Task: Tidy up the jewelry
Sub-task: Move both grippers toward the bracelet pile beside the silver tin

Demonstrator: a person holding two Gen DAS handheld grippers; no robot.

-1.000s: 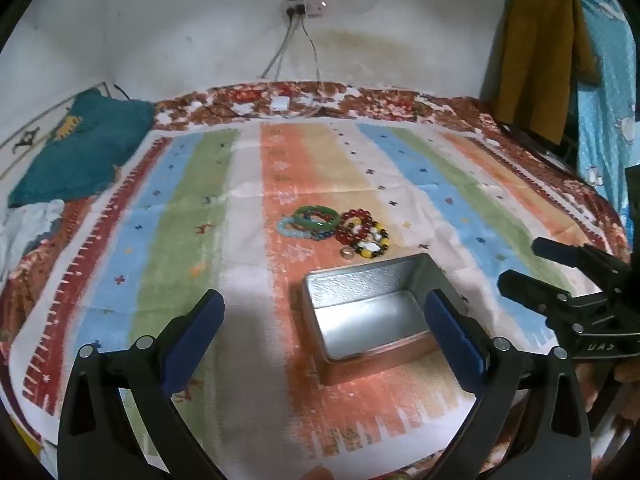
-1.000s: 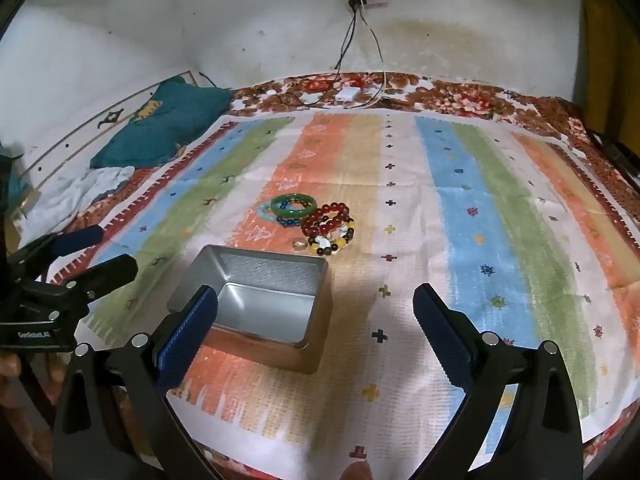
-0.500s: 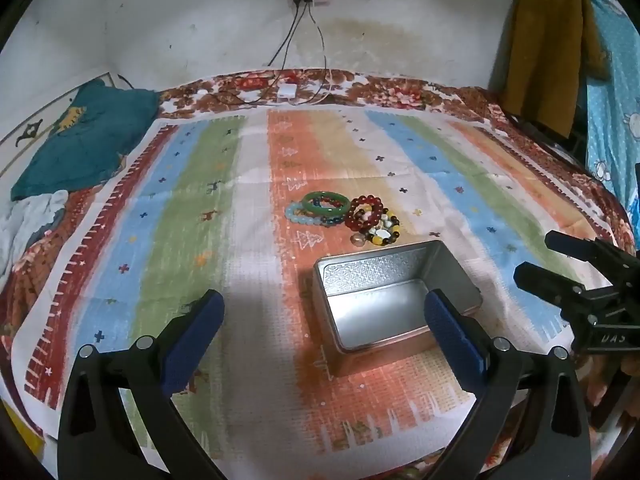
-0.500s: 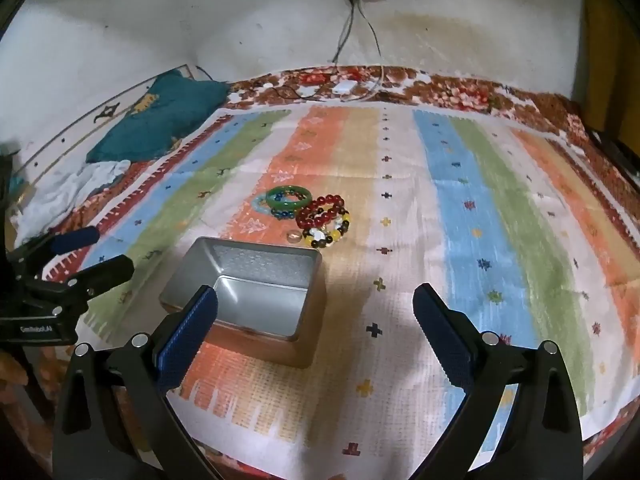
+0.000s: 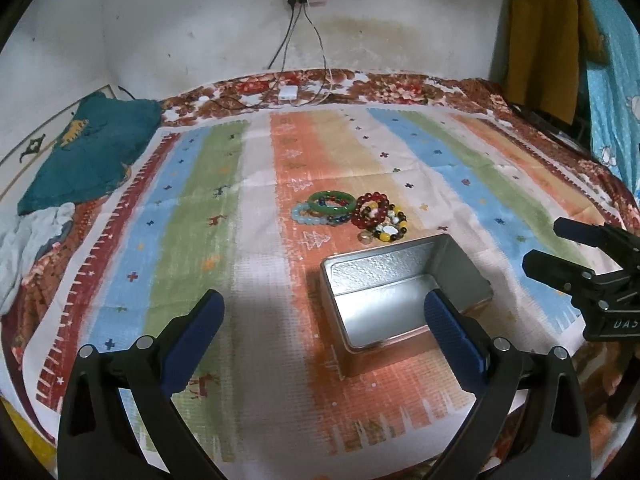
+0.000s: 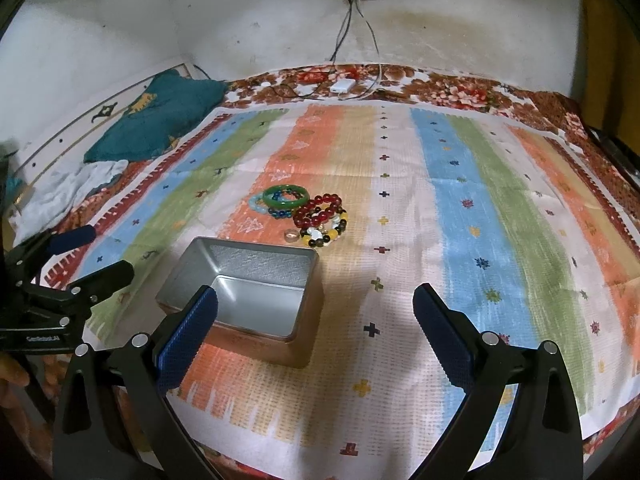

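An open, empty metal tin (image 5: 404, 292) (image 6: 244, 292) sits on a striped cloth. Just beyond it lies a cluster of jewelry: a green bangle (image 5: 332, 202) (image 6: 286, 196), a light blue bead bracelet (image 5: 306, 216), a red bead bracelet (image 5: 370, 210) (image 6: 316, 212), a mixed yellow and dark bead bracelet (image 5: 390, 230) (image 6: 326, 234) and a small ring (image 5: 365, 236) (image 6: 291, 235). My left gripper (image 5: 324, 328) is open and empty, near the tin's front. My right gripper (image 6: 316, 328) is open and empty, to the right of the tin. Each shows in the other's view (image 5: 568, 248) (image 6: 86, 252).
The striped cloth (image 5: 200, 240) covers a floral bedspread (image 5: 400, 88). A teal pillow (image 5: 88, 152) and white cloth (image 5: 32, 236) lie at the left. Cables and a charger (image 5: 289, 92) lie by the back wall. Clothes (image 5: 548, 36) hang at the right.
Both grippers have drawn back and risen a little, so the tin and jewelry sit lower and further in view. Both stay open and empty. Nothing on the cloth has moved.
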